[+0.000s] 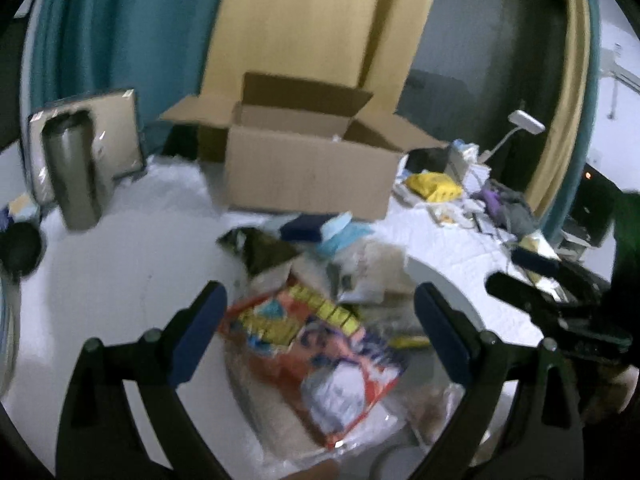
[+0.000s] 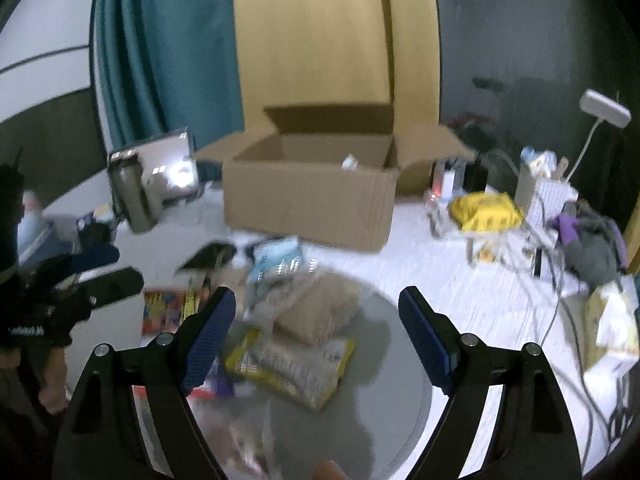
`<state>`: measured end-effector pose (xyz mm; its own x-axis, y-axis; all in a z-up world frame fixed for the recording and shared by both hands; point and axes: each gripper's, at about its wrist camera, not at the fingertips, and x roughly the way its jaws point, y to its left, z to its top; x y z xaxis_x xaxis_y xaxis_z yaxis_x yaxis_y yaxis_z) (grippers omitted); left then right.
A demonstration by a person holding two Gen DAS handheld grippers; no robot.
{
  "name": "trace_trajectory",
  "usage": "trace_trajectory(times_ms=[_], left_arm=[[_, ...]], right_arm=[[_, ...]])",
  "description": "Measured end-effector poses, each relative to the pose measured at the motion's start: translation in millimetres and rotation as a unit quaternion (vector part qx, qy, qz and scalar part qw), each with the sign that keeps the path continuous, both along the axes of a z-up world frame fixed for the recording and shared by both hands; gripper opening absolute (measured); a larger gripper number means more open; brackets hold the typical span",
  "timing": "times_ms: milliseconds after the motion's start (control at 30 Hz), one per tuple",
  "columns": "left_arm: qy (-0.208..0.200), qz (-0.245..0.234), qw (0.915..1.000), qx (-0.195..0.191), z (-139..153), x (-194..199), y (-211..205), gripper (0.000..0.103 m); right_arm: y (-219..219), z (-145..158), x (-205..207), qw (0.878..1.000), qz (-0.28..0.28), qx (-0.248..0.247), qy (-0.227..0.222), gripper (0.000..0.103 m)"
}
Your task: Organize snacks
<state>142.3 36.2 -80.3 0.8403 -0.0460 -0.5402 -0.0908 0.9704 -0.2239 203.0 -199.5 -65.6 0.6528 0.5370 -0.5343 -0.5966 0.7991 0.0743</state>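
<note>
A pile of snack packets lies on a white table in front of an open cardboard box (image 1: 308, 176) (image 2: 312, 200). My left gripper (image 1: 320, 332) is open and empty, its jaws wide above an orange and red snack bag (image 1: 316, 344). My right gripper (image 2: 316, 332) is open and empty above a yellow packet (image 2: 292, 368) and a tan bag (image 2: 320, 312). A blue packet (image 2: 276, 260) and a dark packet (image 2: 208, 256) lie nearer the box. The orange bag (image 2: 168, 308) shows at the left of the right wrist view. One item (image 2: 350, 162) lies inside the box.
A steel tumbler (image 1: 76, 176) (image 2: 134, 196) stands at the back left before a framed panel (image 1: 116, 136). A yellow bag (image 1: 434, 186) (image 2: 486, 208), a white lamp (image 2: 604, 110), cables and grey-purple cloth (image 2: 592, 240) crowd the right. A grey round mat (image 2: 400, 380) lies under the pile.
</note>
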Motion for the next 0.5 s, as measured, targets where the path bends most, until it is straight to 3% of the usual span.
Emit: trace_trajectory(times_ms=[167, 333, 500], left_arm=[[0.027, 0.032, 0.9983, -0.042, -25.3, -13.8, 2.8, 0.096], [0.043, 0.039, 0.997, -0.05, -35.9, -13.3, -0.1, 0.096], [0.063, 0.036, 0.9957, -0.058, -41.6, 3.3, -6.2, 0.096]], right_arm=[[-2.4, -31.2, -20.6, 0.999, 0.028, -0.001, 0.033, 0.086], [3.0, -57.3, -33.3, 0.994, 0.079, -0.004, 0.078, 0.086], [9.0, -72.5, -39.1, 0.99, 0.106, -0.019, 0.087, 0.085]])
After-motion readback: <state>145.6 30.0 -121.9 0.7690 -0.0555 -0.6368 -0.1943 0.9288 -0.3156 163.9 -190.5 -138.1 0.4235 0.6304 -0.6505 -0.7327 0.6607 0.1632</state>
